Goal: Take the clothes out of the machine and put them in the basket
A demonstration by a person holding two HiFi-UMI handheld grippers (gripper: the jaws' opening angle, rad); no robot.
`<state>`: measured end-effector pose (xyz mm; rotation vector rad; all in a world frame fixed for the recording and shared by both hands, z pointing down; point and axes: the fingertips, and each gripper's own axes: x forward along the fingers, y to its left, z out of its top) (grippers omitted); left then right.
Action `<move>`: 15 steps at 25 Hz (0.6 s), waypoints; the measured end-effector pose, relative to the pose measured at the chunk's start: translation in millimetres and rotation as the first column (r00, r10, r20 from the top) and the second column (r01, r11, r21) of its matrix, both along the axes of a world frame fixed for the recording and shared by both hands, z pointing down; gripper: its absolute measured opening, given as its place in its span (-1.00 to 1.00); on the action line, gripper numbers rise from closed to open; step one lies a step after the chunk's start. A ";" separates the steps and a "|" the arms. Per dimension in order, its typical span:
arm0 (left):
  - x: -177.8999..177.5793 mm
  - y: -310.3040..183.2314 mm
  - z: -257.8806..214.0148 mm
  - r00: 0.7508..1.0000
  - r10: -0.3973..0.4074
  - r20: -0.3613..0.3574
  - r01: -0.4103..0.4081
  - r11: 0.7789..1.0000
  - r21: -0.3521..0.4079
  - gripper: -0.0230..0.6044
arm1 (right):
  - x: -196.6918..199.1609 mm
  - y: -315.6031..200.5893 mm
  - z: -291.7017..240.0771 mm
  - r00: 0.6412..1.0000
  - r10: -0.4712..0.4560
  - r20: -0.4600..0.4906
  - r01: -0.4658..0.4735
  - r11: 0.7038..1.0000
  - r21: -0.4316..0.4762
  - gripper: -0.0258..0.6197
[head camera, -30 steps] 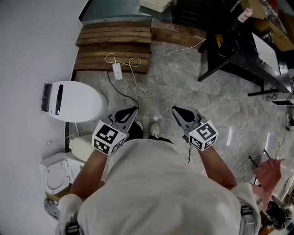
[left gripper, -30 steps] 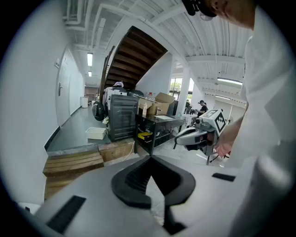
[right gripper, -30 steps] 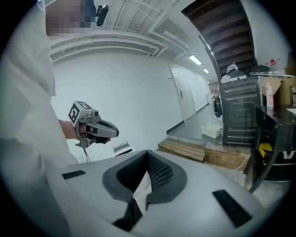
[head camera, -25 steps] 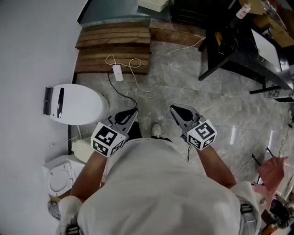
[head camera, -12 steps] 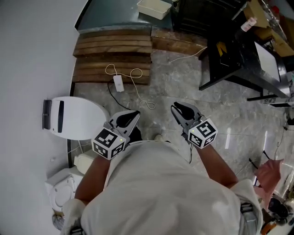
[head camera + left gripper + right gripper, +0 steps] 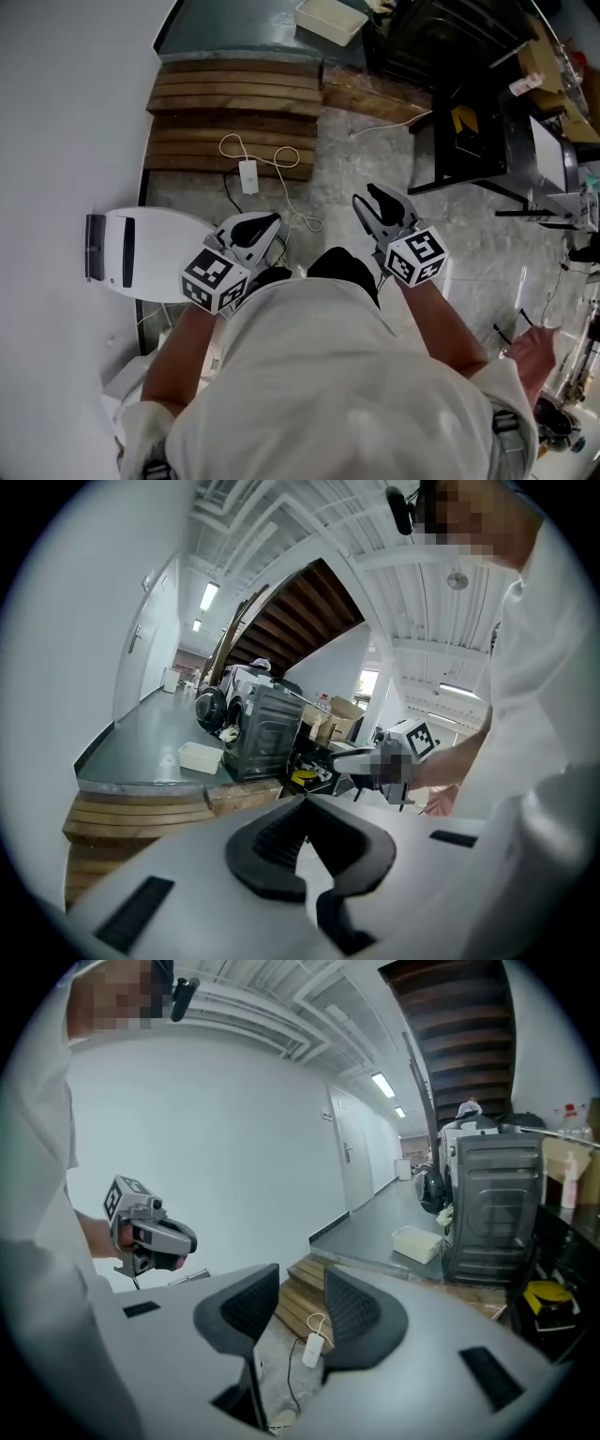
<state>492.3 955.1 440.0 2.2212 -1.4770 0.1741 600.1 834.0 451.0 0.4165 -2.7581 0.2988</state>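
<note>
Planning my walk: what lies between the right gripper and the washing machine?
Right gripper view: white adapter with cord, wooden steps, then white tray by the machine.

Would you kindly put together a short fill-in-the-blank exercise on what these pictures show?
1. The left gripper has its jaws ____, with nothing between them.
2. A white cable lies looped on the lowest of the ____ steps.
3. The white tray stands on the raised grey floor beside the dark washing ____.

Missing words: shut; wooden; machine.
</note>
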 end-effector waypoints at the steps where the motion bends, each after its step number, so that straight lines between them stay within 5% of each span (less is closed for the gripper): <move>1: -9.5 -1.4 1.2 1.000 -0.002 -0.004 0.002 1.000 0.000 -0.94 | -9.9 -4.2 -0.7 1.000 0.005 -0.002 -0.005 1.000 -0.004 -0.51; 15: -96.5 -85.4 17.0 0.997 -0.061 -0.044 0.060 0.998 -0.015 -0.94 | -94.0 -103.8 12.0 1.000 0.015 -0.015 -0.016 0.999 -0.033 -0.52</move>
